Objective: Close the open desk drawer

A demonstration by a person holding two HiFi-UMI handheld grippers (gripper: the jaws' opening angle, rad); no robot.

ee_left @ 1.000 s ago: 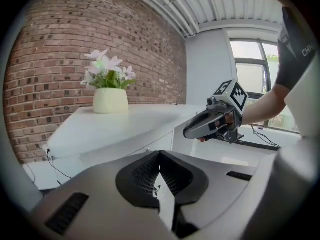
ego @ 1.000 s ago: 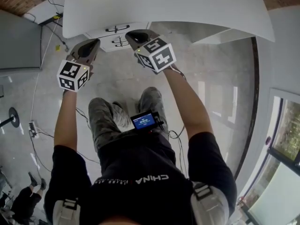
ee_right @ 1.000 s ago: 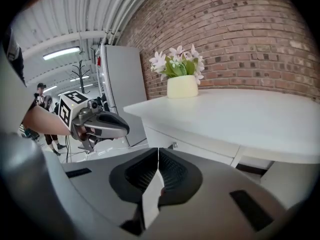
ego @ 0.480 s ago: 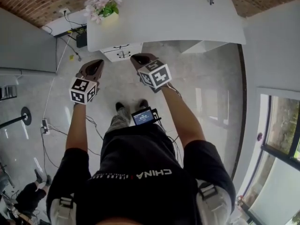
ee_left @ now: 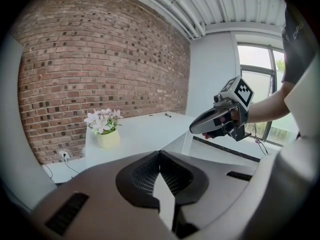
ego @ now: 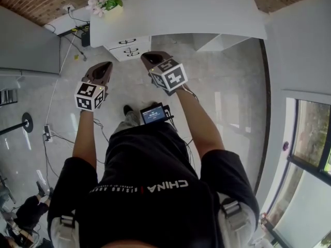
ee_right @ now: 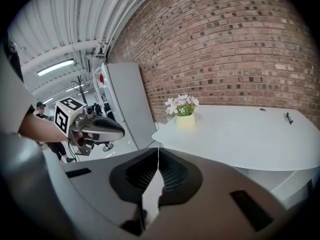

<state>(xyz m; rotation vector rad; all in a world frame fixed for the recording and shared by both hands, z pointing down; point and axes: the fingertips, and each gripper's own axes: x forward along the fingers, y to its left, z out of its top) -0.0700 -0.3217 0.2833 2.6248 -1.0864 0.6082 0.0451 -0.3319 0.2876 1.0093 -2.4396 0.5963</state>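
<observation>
Since my left gripper [ego: 106,66] and right gripper [ego: 147,57] are clenched empty, I'd push the drawer [ego: 126,41], likely rigid and free-sliding, by its flat front.

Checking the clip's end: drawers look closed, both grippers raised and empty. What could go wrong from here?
1. Floor cables run close to the person's feet, so a step to that side might snag or trip.
2. The flower pot stands near the desk corner above the drawer unit. A careless swing of the left gripper could tip it.
3. The head view cannot confirm that the drawers are fully flush.
</observation>
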